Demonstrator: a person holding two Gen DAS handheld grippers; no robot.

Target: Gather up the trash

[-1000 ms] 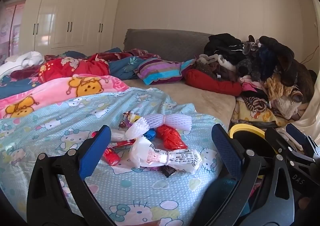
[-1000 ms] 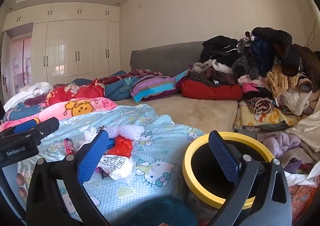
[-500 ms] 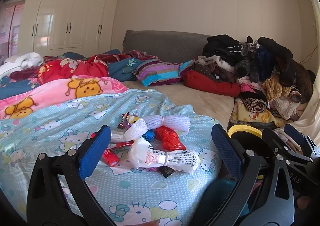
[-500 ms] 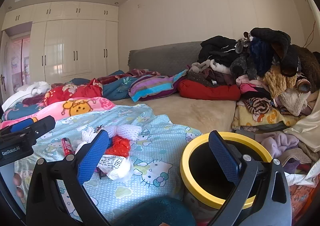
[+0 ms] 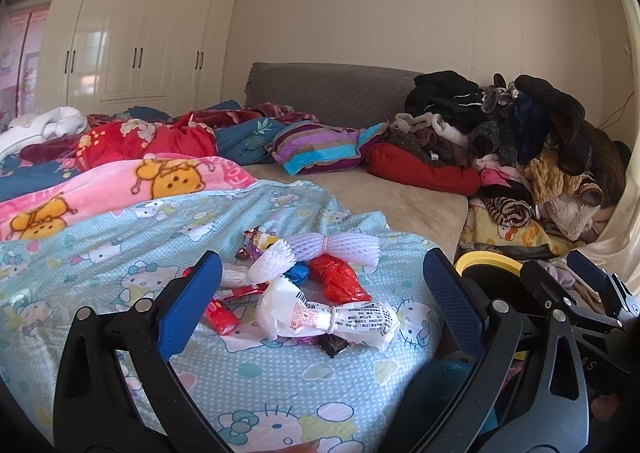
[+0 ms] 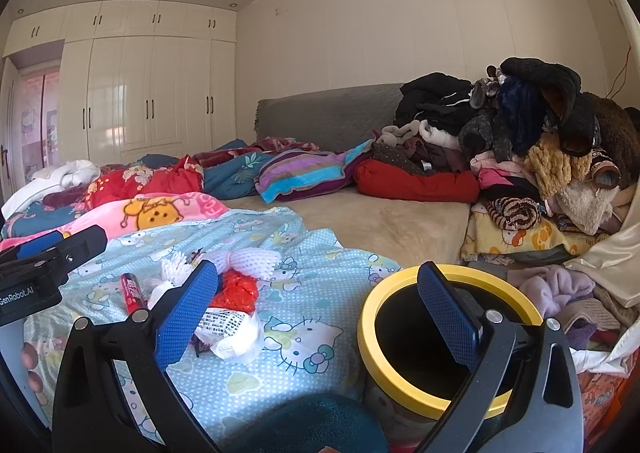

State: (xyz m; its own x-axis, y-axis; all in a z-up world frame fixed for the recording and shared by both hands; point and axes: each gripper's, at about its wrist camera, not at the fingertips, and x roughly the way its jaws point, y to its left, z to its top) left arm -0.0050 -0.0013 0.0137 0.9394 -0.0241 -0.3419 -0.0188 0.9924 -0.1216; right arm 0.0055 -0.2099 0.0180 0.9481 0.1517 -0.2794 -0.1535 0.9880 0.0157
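Note:
A heap of trash lies on the light blue cartoon-cat blanket (image 5: pixel 120 253): a knotted white printed bag (image 5: pixel 324 319), a crumpled red bag (image 5: pixel 338 283), white foam net sleeves (image 5: pixel 336 249), a small red wrapper (image 5: pixel 220 313) and a dark wrapper (image 5: pixel 334 345). My left gripper (image 5: pixel 320 301) is open, hovering just short of the heap with nothing between its fingers. My right gripper (image 6: pixel 316 305) is open too. The yellow-rimmed bin (image 6: pixel 368 317) stands under its right finger, beside the bed. The same white bag (image 6: pixel 230 331) and red bag (image 6: pixel 238 291) lie by its left finger.
A large pile of clothes (image 5: pixel 520 157) fills the right side of the bed. Pink (image 5: pixel 120 189) and red (image 5: pixel 152 141) blankets and a striped pillow (image 5: pixel 316 145) lie further back. White wardrobes (image 5: pixel 132 49) line the far wall. Loose clothing (image 6: pixel 560 293) surrounds the bin.
Both views have shifted slightly, with the trash heap sitting a little lower and nearer between my left fingers. Neither gripper has taken hold of anything.

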